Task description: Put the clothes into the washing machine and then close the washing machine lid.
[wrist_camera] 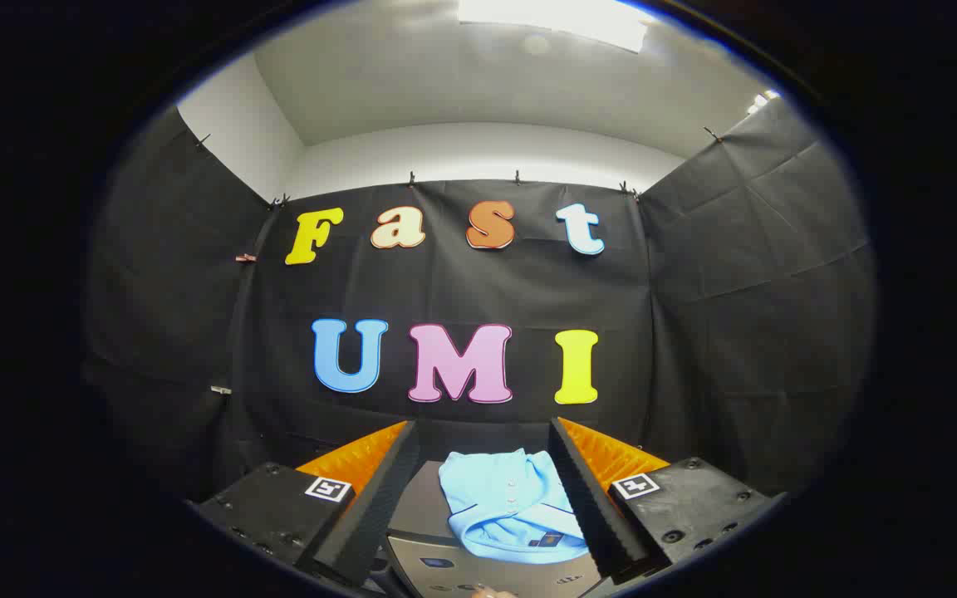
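Lying folded between spread tool [483,490] fingers: light-blue buttoned shirt [507,507] atop washing machine [487,573]; tool released.

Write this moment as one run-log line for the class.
tongs: open, apart, touching nothing | light blue shirt: folded, lying between the fingers on grey washing machine top | step: shirt not yet grasped

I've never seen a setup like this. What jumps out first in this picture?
A folded light blue shirt draws the eye, lying on the grey top of the washing machine, between and just ahead of the fingers. The gripper is open, its two fingers spread wide to either side of the shirt without touching it. Black cloth walls the booth behind.
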Demonstrator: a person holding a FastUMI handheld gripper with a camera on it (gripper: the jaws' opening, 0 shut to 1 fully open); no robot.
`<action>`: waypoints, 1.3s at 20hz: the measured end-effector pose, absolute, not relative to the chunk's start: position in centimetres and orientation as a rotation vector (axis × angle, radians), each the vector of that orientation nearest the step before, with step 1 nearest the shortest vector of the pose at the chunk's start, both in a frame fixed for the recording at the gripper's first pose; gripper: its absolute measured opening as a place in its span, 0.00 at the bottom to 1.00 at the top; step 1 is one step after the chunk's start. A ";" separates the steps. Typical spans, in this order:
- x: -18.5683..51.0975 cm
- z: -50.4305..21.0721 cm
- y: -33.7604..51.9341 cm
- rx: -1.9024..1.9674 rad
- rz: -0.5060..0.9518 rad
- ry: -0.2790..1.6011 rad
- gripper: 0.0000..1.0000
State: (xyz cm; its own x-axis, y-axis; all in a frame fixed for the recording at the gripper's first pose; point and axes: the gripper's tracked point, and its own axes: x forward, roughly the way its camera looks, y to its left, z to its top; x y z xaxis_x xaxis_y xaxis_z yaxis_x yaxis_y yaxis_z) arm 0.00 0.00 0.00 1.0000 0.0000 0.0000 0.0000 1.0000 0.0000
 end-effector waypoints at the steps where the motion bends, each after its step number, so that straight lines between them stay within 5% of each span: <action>1: 0.0 0.0 0.0 0.002 0.000 0.005 0.98; 26: 6.2 -0.4 -1.2 -0.005 0.000 0.069 0.98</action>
State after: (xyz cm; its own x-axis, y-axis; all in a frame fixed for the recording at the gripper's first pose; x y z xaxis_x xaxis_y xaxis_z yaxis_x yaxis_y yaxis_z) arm 6.15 -1.22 -0.39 0.9976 -0.0001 -0.0688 -0.0002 1.0000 -0.0052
